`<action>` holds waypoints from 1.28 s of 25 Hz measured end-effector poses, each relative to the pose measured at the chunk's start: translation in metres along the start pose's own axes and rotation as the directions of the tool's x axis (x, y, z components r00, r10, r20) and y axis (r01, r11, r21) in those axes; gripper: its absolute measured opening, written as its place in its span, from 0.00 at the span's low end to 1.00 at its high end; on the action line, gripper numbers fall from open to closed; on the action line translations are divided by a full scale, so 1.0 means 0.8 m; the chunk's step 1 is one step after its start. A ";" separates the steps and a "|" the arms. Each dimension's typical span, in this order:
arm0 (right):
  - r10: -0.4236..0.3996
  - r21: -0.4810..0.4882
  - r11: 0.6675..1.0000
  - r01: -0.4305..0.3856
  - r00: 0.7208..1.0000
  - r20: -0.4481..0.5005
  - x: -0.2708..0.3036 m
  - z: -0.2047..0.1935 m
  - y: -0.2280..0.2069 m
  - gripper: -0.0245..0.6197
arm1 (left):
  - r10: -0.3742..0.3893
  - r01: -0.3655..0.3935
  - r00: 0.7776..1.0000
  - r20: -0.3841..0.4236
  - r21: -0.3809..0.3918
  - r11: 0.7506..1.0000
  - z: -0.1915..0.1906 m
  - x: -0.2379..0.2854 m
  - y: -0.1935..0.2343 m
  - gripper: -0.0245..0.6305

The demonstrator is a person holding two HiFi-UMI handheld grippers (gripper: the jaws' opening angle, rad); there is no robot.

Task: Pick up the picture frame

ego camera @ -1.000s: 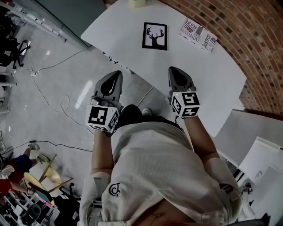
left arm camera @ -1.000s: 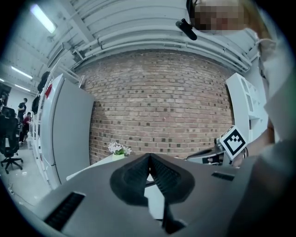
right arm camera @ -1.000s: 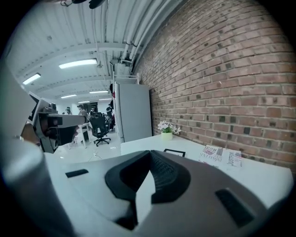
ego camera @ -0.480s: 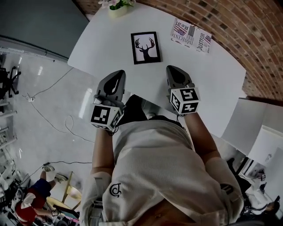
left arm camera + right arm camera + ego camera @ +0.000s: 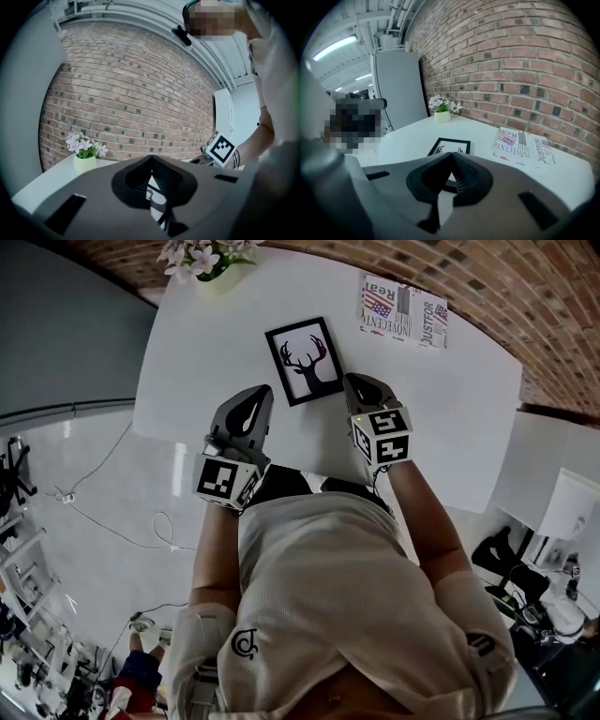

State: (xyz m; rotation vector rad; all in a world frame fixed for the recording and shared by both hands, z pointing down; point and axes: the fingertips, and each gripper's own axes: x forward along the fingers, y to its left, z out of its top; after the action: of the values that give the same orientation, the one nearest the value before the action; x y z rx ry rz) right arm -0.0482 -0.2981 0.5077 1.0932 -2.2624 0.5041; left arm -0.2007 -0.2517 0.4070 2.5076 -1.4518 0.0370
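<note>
Black picture frame, deer pic, flat.

My head view looked steeply down over left gripper, right gripper, their views ran along the jaws, all shared picture frame ahead.

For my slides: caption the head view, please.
Left hand-held gripper and right hand-held gripper, both shut, poised by the picture frame on the white table.
</note>
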 end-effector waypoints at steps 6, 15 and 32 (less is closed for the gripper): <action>-0.049 0.034 0.998 0.055 0.988 -0.147 0.062 -0.040 -0.024 0.05 | -0.098 0.097 0.993 -0.062 -0.015 0.995 -0.039 0.041 0.032 0.05; -0.062 0.062 0.995 0.084 0.952 -0.300 0.118 -0.084 -0.045 0.20 | -0.150 0.146 0.985 -0.083 -0.054 0.988 -0.066 0.076 0.050 0.05; -0.070 0.080 0.992 0.101 0.943 -0.325 0.122 -0.108 -0.046 0.16 | -0.160 0.156 0.978 -0.132 -0.041 0.987 -0.087 0.064 0.032 0.06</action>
State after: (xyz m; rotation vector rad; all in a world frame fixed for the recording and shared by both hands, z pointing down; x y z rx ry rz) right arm -0.0394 -0.3293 0.6391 1.0643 -1.9151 0.7069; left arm -0.1899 -0.2923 0.4870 2.5333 -1.1901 0.1516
